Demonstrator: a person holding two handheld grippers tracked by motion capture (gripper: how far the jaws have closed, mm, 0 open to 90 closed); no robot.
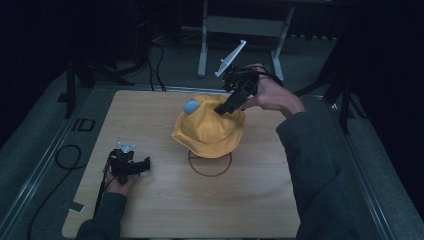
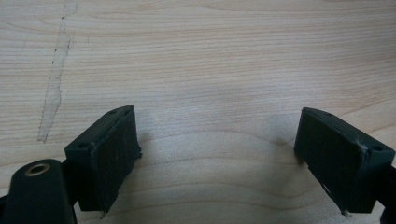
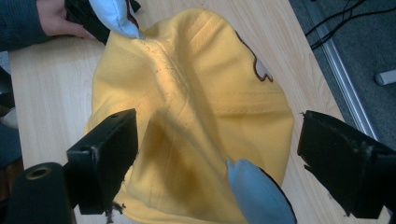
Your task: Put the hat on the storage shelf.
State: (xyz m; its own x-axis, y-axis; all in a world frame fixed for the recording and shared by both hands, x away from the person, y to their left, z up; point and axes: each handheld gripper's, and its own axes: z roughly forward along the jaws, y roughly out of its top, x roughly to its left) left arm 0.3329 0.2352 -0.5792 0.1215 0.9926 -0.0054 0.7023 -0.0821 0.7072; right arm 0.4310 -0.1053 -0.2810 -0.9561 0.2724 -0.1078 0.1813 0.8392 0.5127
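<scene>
**Right gripper spread over the yellow hat**

Here your right gripper (image 1: pixel 223 109) hung at the far side of the yellow hat (image 1: pixel 210 131), its 2 jaws spread wide with nothing clamped; in the right gripper view the crown lay between and beyond them, untouched by the pads. The hat sat near the middle of the wooden table (image 1: pixel 160 205), above a brown ring (image 1: pixel 210 167), with 1 blue ear (image 1: pixel 191 106) at its far left. Your left gripper (image 1: pixel 131 162) rested on the table, well apart from the hat, jaws released over bare wood.
</scene>
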